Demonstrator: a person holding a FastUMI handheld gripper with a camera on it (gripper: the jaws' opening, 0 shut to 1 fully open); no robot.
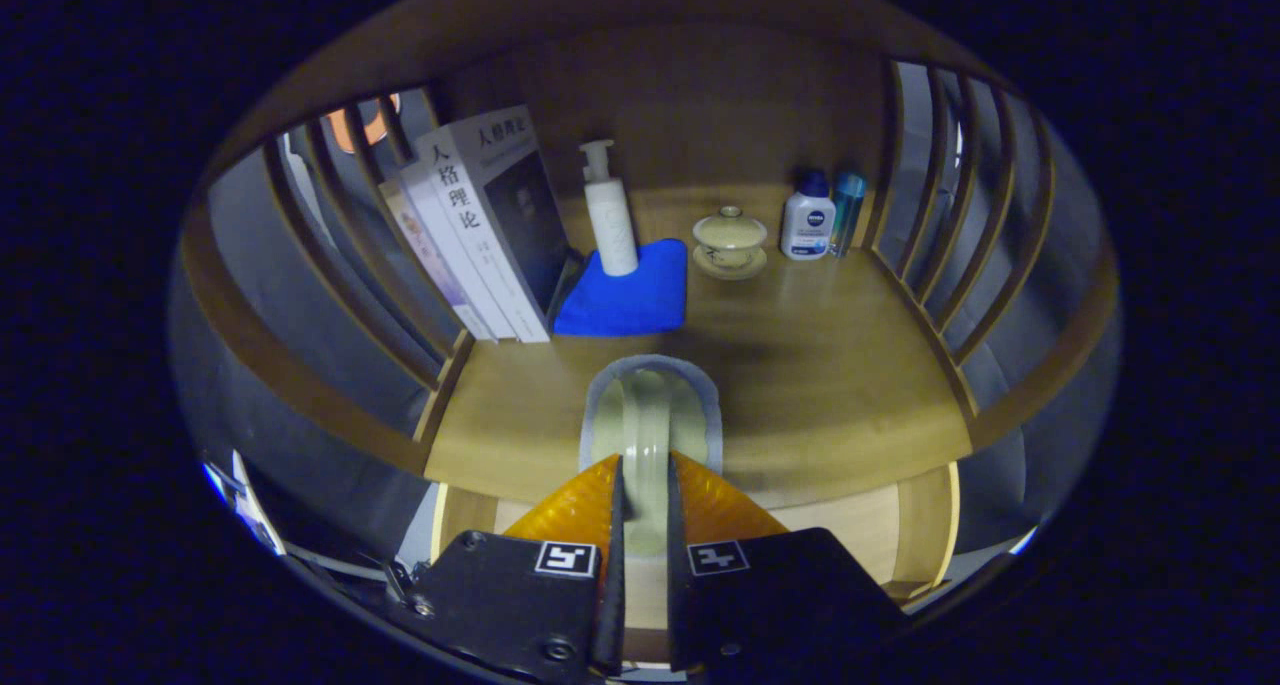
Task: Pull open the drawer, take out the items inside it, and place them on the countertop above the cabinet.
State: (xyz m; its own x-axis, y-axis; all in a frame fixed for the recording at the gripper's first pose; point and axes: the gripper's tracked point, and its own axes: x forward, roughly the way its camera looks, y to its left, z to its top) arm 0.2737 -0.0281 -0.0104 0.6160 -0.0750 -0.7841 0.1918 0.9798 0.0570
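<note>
Pinching a pale cup (650,420) by its rim, the hand-held gripper (645,490) hovers over the table's (830,385) front edge; glazed, slippery, breakable, so grip firmly.

A home-like booth: wooden shelf (830,365) with books (480,225), toiletries, teacup (730,242).

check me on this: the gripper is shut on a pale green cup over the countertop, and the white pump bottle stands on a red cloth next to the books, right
Not quite: the cloth is blue, not red. The gripper view shows the white pump bottle standing on it next to the books. The rest holds: the gripper is shut on the pale green cup over the countertop.
</note>
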